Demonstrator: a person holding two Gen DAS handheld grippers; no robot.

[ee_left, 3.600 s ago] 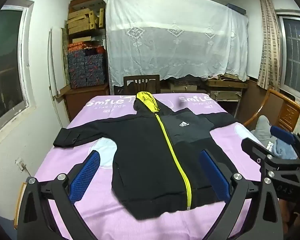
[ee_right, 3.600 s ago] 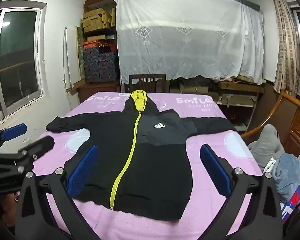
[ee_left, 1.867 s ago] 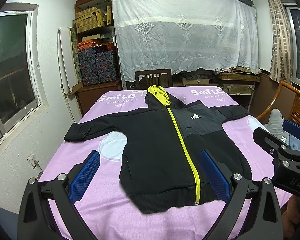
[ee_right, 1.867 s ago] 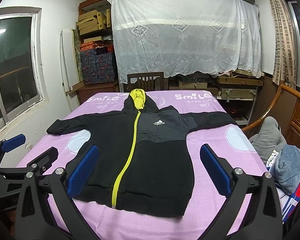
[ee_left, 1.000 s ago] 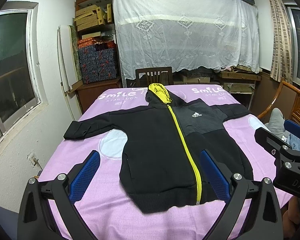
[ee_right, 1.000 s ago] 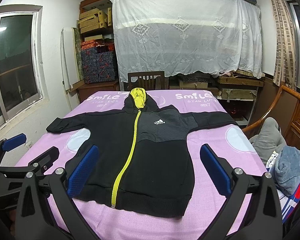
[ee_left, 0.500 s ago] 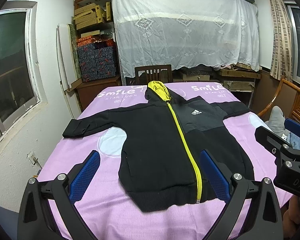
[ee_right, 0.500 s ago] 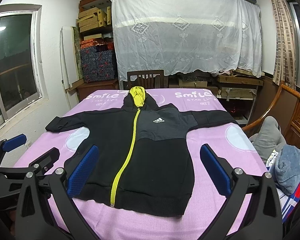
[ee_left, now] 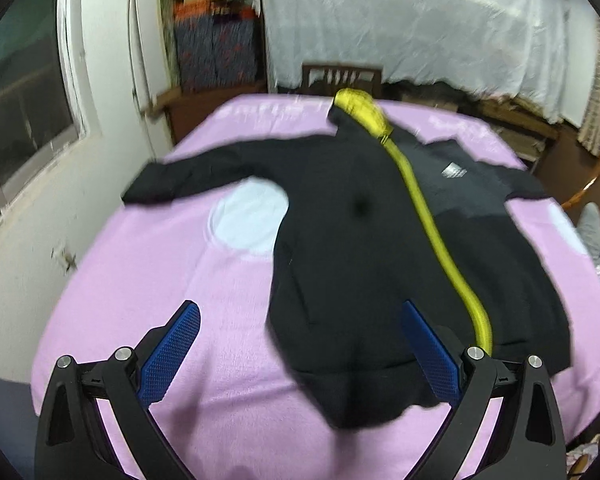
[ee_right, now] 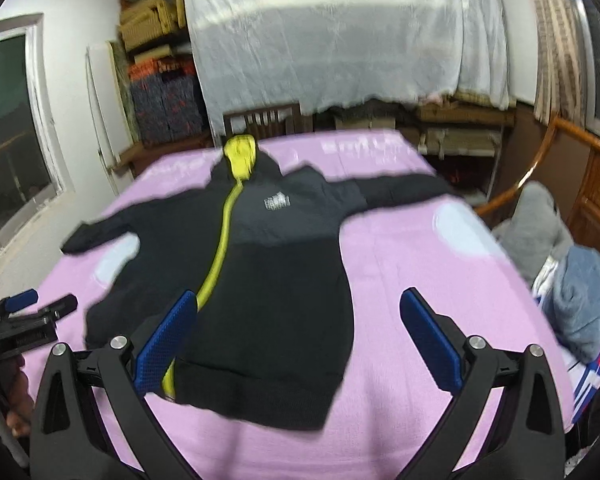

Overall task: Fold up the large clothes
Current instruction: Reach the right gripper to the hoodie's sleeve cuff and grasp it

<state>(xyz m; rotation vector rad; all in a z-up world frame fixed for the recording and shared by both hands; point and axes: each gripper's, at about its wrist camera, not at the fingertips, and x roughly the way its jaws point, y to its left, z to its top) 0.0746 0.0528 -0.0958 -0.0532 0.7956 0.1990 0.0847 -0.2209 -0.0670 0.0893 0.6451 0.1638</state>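
The left gripper (ee_left: 300, 350) hangs with its blue pads spread wide, gripping nothing, above the hoodie's (ee_left: 352, 240) lower left hem. The right gripper (ee_right: 298, 342) is likewise spread and empty, over the lower right hem. Ahead of both, the black hoodie lies flat on the purple bedcover (ee_right: 420, 272), sleeves out, yellow zipper (ee_right: 220, 256) closed as far as the blur allows.

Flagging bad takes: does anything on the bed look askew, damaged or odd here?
Nothing stands out. The black hoodie lies flat and zipped on the purple bed cover, sleeves spread. Both frames are motion-blurred, so fine damage can't be ruled out.
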